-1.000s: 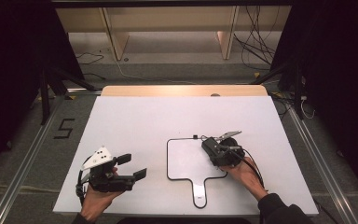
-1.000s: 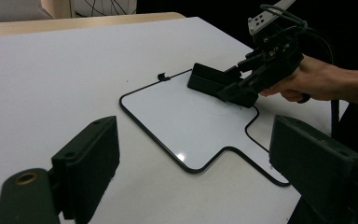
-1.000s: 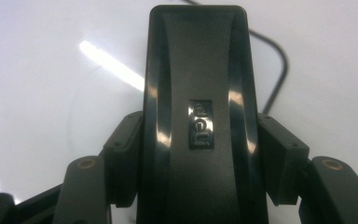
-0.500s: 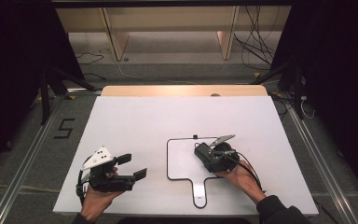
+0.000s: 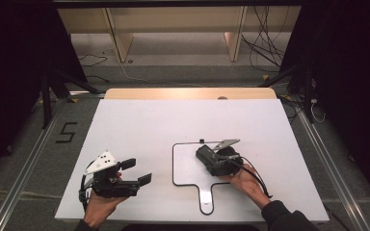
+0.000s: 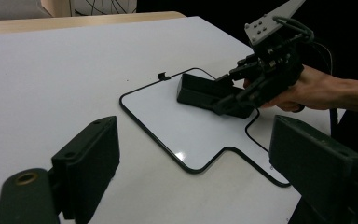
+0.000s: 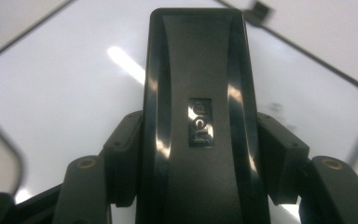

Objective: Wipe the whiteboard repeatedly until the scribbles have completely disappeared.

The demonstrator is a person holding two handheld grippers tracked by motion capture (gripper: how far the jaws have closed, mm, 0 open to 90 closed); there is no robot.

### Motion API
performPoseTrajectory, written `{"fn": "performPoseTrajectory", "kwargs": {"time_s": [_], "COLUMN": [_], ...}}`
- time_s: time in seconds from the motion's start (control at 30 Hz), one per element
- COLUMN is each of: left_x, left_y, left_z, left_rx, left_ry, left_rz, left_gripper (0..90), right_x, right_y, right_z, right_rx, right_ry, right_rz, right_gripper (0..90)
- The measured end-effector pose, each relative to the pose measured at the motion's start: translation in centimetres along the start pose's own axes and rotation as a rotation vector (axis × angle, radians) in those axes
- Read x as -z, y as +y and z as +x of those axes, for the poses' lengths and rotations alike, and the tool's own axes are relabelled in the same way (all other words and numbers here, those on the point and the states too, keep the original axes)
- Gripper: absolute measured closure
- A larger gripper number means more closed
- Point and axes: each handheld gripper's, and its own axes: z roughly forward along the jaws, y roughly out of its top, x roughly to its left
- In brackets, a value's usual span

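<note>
Both grippers are black: the left gripper (image 5: pixel 137 172) has blocky jaws with brass-coloured screw sockets and a grey three-cornered plate (holes dot it); the right gripper (image 5: pixel 206 156) trails a black cable toward a dark sleeve (image 5: pixel 282 216).

The table (image 5: pixel 183 125) is being viewed from above and behind by the high view. The whiteboard (image 6: pixel 186 126) is being looked across, from well apart, along the left gripper (image 6: pixel 191 172). The black eraser (image 7: pixel 198 116) is being framed closely between the right gripper's (image 7: pixel 198 154) jaws; the whiteboard is being shared by all views.
</note>
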Motion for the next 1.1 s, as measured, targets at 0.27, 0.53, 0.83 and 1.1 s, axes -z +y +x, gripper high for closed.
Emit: {"fn": "performPoseTrajectory", "kwargs": {"time_s": [0.27, 0.53, 0.83, 1.1], "left_x": [0.1, -0.1, 0.0, 0.0], "left_y": [0.0, 0.0, 0.0, 0.0], "left_z": [0.0, -0.1, 0.0, 0.0], "left_rx": [0.008, 0.003, 0.000, -0.001], "left_ry": [0.000, -0.002, -0.002, -0.001], "left_rz": [-0.007, 0.000, -0.001, 0.002], "left_gripper": [15.5, 15.4, 15.5, 15.5], "right_x": [1.1, 1.1, 0.2, 0.5], "right_y": [-1.3, -1.4, -0.2, -0.4], "right_z": [-1.6, -1.4, -0.9, -1.7], "right_rx": [-0.045, -0.039, -0.031, -0.052], "right_ry": [-0.029, -0.026, -0.020, -0.029], "right_rz": [0.012, -0.006, 0.002, 0.018], "right_gripper": [40.8, 40.7, 40.6, 40.8]}}
